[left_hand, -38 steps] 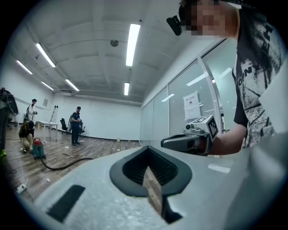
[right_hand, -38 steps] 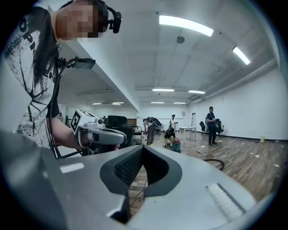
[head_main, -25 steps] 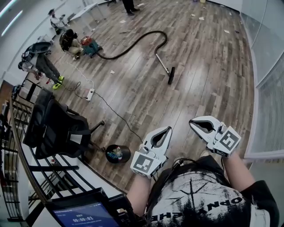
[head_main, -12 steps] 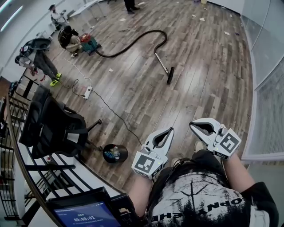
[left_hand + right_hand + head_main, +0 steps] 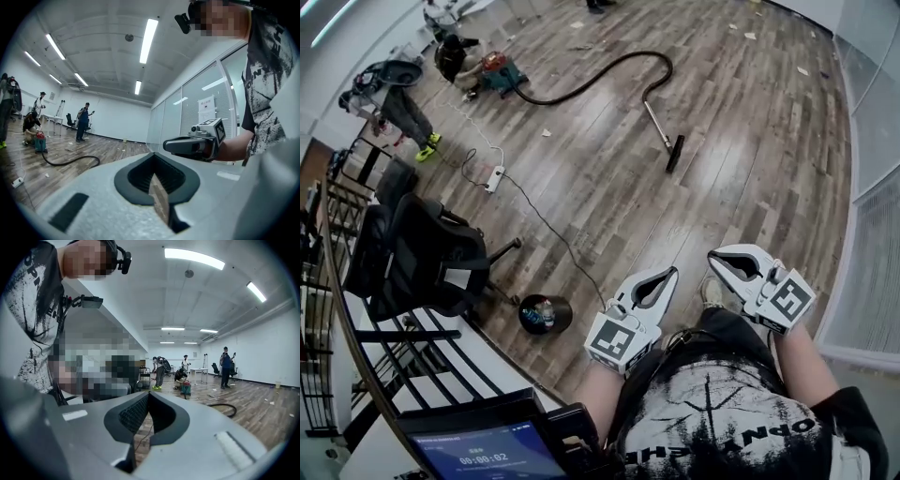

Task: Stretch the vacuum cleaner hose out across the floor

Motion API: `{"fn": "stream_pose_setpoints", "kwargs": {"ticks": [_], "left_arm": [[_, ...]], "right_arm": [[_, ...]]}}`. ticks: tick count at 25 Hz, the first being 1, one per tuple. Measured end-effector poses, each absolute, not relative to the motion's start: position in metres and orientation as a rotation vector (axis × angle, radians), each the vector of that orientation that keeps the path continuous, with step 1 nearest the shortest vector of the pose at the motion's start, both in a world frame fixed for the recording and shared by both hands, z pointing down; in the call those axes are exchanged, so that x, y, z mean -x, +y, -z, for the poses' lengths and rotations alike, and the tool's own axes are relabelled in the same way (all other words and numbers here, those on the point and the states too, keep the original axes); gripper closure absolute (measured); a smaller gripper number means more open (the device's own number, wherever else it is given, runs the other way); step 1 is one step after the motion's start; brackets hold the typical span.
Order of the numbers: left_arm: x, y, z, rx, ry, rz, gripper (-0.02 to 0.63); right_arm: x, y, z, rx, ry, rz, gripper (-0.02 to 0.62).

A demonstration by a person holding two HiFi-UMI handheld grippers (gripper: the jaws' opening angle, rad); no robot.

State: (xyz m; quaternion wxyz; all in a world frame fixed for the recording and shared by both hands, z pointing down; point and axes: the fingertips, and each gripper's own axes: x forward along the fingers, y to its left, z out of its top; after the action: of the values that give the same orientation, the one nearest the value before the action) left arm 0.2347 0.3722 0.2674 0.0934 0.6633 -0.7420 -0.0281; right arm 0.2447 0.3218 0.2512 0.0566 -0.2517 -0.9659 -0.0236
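Along the left edge runs a black railing [image 5: 337, 309], with a black office chair [image 5: 431, 258] just inside it. A white power strip [image 5: 495, 180] lies beyond the chair, and its thin cable [image 5: 553, 234] trails across the boards toward a round black bin [image 5: 546, 314]. Far off at the upper left sits the vacuum cleaner [image 5: 502, 73], a person [image 5: 455, 56] crouched beside it. The vacuum cleaner hose [image 5: 591, 80] arcs rightward from it over the wooden floor [image 5: 750, 187] — curved, not straight — into the wand [image 5: 659, 127] and floor head [image 5: 675, 155]. Bare planks lie open between that head and the near edge. There the left hand-held gripper [image 5: 673, 272] and right hand-held gripper [image 5: 712, 256] hover well apart from the hose — both with jaws pressed together on nothing. A glass wall [image 5: 872, 169] bounds the right side.
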Motion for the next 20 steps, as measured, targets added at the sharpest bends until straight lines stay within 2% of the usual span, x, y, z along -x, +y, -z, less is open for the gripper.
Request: {"fn": "stream_pose_setpoints", "kwargs": {"ticks": [6,12,20], "left_arm": [[-0.196,0.334,-0.269,-1.86,-2.271,0.047,0.606],[-0.161,0.275,-0.255,-1.765,-2.34,0.064,0.606],[-0.137,0.19,-0.238,-1.752,-2.386,0.035,0.606]], "right_arm": [[-0.209,0.276,-0.259,0.9,-2.877,0.186,0.589],[-0.181,0.197,-0.233,0.898,-2.961,0.072,0.588],[-0.165,0.126,-0.229,1.003,-2.942,0.123,0.589]]}}
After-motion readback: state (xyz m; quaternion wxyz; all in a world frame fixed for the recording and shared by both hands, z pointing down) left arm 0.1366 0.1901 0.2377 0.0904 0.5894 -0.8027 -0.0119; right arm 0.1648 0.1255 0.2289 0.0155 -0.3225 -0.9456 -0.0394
